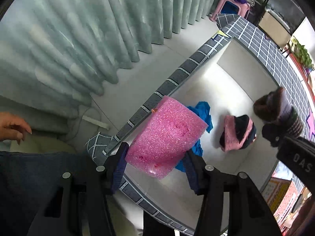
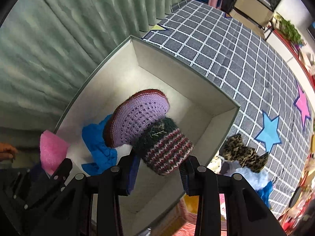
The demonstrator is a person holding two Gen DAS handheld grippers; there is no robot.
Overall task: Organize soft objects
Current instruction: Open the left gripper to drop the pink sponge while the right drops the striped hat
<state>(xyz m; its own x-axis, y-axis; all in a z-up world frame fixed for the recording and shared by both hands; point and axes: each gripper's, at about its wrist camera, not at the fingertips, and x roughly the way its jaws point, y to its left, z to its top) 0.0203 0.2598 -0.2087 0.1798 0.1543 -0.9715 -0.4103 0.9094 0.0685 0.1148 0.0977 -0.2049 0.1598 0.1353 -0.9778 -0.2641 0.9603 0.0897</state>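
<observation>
Covering the surface under everything is a grey cloth with a white grid [image 2: 226, 45], printed with a blue star [image 2: 269, 131] and a pink star [image 2: 303, 104]. Pale green curtains [image 1: 88, 29] hang along one side, down to a light floor [image 1: 137, 74], and a pink stool [image 1: 230, 7] stands at the far end of them. An open white box [image 2: 157, 63] sits on the cloth with one long rim running close along the curtain side; its floor is mostly bare toward the far corner.

Over the box's near part, the left tongs [image 1: 155, 157] grip a pink foam block [image 1: 165, 137], pads pressed on both sides, the block tilted above the rim. The right tongs [image 2: 159, 163] are closed on a striped knitted slipper [image 2: 155, 129], its purple sole turned up, held above the box's inside. A blue cloth [image 2: 98, 147] lies on the box floor beneath both.

Only the left wrist view shows a pink-and-dark knitted piece [image 1: 238, 135] lying on the box floor, which the slipper hides in the other view, and a bare hand [image 1: 13, 125] at the left edge. Only the right wrist view shows a leopard-print item [image 2: 244, 155] on the cloth just outside the box's near corner.
</observation>
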